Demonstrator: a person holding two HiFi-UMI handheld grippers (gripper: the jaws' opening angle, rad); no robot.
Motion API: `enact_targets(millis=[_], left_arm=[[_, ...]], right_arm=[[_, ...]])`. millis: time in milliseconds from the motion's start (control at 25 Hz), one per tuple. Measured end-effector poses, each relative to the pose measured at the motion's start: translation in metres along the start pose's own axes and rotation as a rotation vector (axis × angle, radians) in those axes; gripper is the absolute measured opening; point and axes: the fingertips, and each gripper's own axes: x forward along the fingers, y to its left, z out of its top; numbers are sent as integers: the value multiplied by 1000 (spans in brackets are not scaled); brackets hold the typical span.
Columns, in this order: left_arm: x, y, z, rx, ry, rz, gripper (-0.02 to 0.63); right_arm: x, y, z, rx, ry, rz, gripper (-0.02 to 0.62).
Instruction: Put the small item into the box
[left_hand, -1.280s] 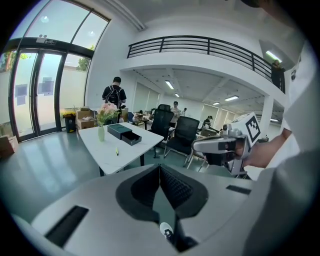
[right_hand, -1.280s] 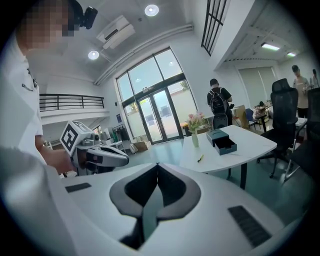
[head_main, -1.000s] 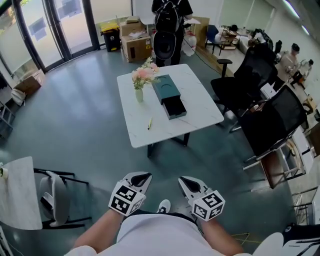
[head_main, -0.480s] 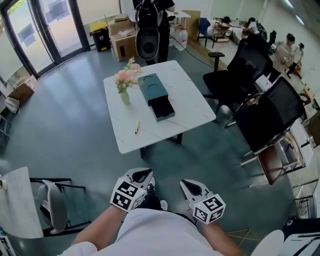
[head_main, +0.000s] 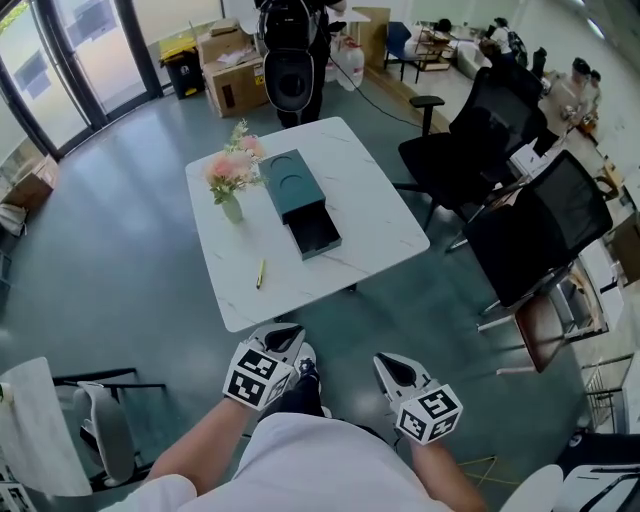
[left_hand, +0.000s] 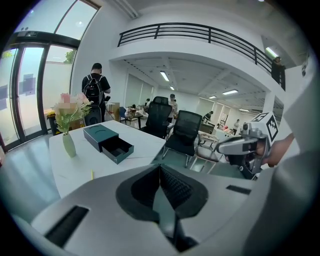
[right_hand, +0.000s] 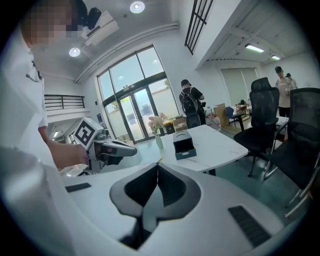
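Dark teal box (head_main: 290, 186) sits mid-worktop (head_main: 370, 200), long axis running far-left to near-right. Its drawer (head_main: 314, 236) is pulled out toward the near side; the interior shows only dark lining. The lid carries a round ring mark; any print is too small to read. A vase (head_main: 232, 209) holding pink flowers (head_main: 228, 165) stands just left of the box.

Small item (head_main: 260, 273): slender, yellow, lying flat on the worktop, left of and nearer than the open drawer, close to the near-left edge. It is outside the box and apart from it.

Left gripper (head_main: 281, 338): jaws pressed together, nothing between them. Right gripper (head_main: 396, 369): jaws likewise together, nothing held. Both are held low in front of the person's body, side by side, over the floor on the near side of the worktop, well apart from the small item. Each cube shows black-and-white square markers.
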Motion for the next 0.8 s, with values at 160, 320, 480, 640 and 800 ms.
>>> enact_targets(millis=[160,320,480,640,800], left_arm=[[22,43,12,-11,26,22,17],[39,90,21,-51,64,43,17],[49,132,33,-92,51,60,17],[54,169,38,-112,38,88,17],[56,199,30,-144,52,127,17]], right_arm=[[38,-17,23,-1,19,9,15],[77,-33,50,-16,35,23,15],[117,-50,72,-35,57,31,15],[155,-61,88,-59,86,45,15],[186,-63,96,-66,124,69,15]])
